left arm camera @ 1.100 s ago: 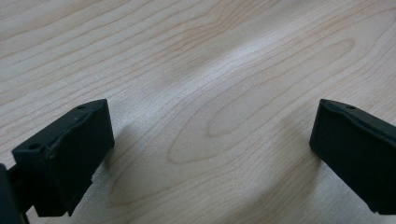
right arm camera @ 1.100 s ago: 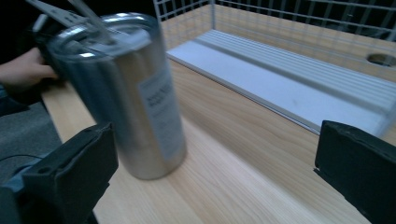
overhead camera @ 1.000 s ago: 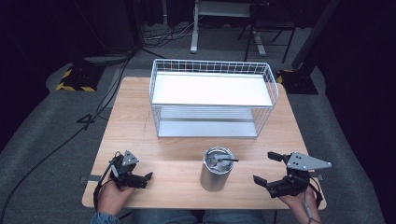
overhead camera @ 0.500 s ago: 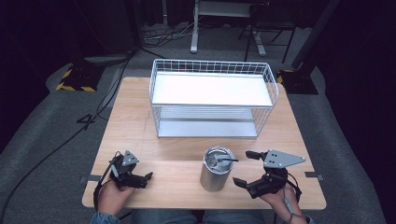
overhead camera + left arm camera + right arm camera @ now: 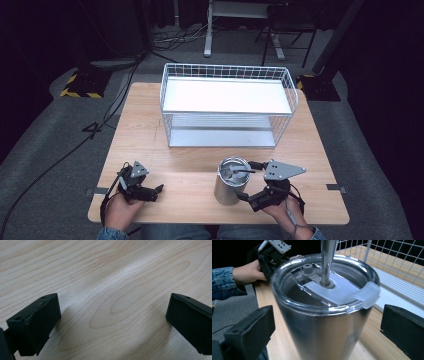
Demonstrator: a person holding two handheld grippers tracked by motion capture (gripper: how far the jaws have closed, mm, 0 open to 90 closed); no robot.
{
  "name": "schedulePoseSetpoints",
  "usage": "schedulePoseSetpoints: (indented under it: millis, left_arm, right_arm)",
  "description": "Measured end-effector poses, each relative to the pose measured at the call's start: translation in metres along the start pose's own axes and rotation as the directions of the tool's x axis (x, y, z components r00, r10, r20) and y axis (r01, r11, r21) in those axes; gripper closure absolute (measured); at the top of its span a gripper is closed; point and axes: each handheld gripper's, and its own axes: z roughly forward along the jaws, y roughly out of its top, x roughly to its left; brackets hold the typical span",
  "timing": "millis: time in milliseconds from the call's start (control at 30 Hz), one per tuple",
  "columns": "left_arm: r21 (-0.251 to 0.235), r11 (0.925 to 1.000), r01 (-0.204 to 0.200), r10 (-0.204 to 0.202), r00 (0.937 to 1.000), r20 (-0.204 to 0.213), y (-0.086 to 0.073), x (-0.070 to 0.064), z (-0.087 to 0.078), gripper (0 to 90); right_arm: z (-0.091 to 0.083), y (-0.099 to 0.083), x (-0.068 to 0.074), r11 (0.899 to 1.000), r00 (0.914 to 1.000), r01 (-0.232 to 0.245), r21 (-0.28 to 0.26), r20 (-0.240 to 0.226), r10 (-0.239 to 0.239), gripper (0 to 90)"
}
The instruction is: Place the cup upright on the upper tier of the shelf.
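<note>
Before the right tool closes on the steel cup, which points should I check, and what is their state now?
1. Right tool is open: ok, jaws stand wide apart.
2. Steel cup sits between the jaws: ok in the right gripper view, with a gap on each side.
3. Cup stands upright on the table: ok.
4. Lid and metal straw are in place: ok; whether the lid is pressed tight, cannot tell.
5. Wire basket is apart from the cup: ok, bare table lies between them.
6. Left tool is out of the way: ok, open near the table's left front.
</note>
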Motion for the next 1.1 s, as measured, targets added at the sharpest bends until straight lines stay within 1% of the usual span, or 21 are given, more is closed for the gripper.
schedulePoseSetpoints:
  millis: [267,367,533,600,700,767,900,1000,1100]
  left_arm:
    - [0.000,1.0000,0.000,0.000,1.0000,0.000,0.000,0.000,0.000,0.2]
    - [-0.001,1.0000,-0.001,0.001,1.0000,0.000,0.000,0.000,0.000,0.2]
    - [-0.001,1.0000,0.000,0.000,1.0000,-0.001,0.000,0.000,0.000,0.2]
    - [0.000,1.0000,0.000,0.000,1.0000,0.000,0.000,0.000,0.000,0.2]
    - [-0.001,1.0000,-0.001,0.001,1.0000,0.000,0.000,0.000,0.000,0.2]
    - [-0.001,1.0000,0.000,0.000,1.0000,0.000,0.000,0.000,0.000,0.2]
    - [-0.001,1.0000,0.000,0.000,1.0000,-0.001,0.000,0.000,0.000,0.2]
    - [-0.001,1.0000,-0.001,0.001,1.0000,-0.001,0.000,0.000,0.000,0.2]
    - [-0.001,1.0000,-0.001,0.001,1.0000,-0.001,0.000,0.000,0.000,0.2]
  right_arm:
    - [0.020,-0.008,0.001,1.000,1.0000,0.003,-0.022,-0.002,-0.003,0.0]
    - [0.027,-0.010,0.001,0.999,0.9999,0.014,-0.041,-0.004,-0.014,0.0]
    - [0.036,-0.015,0.001,0.996,0.9999,0.014,-0.085,-0.006,-0.014,0.0]
    - [0.038,-0.017,0.000,0.994,0.9999,0.005,-0.111,-0.011,-0.007,0.0]
    - [0.039,-0.019,-0.002,0.992,0.9998,0.006,-0.128,-0.019,-0.008,0.0]
    - [0.040,-0.021,-0.003,0.990,0.9996,-0.004,-0.139,-0.028,0.000,0.0]
    - [0.043,-0.023,-0.003,0.991,0.9990,-0.015,-0.135,-0.043,0.009,0.9]
    - [0.044,-0.024,-0.002,0.991,0.9995,-0.005,-0.133,-0.030,0.001,1.7]
    - [0.044,-0.025,-0.002,0.989,0.9995,-0.004,-0.148,-0.033,-0.001,2.3]
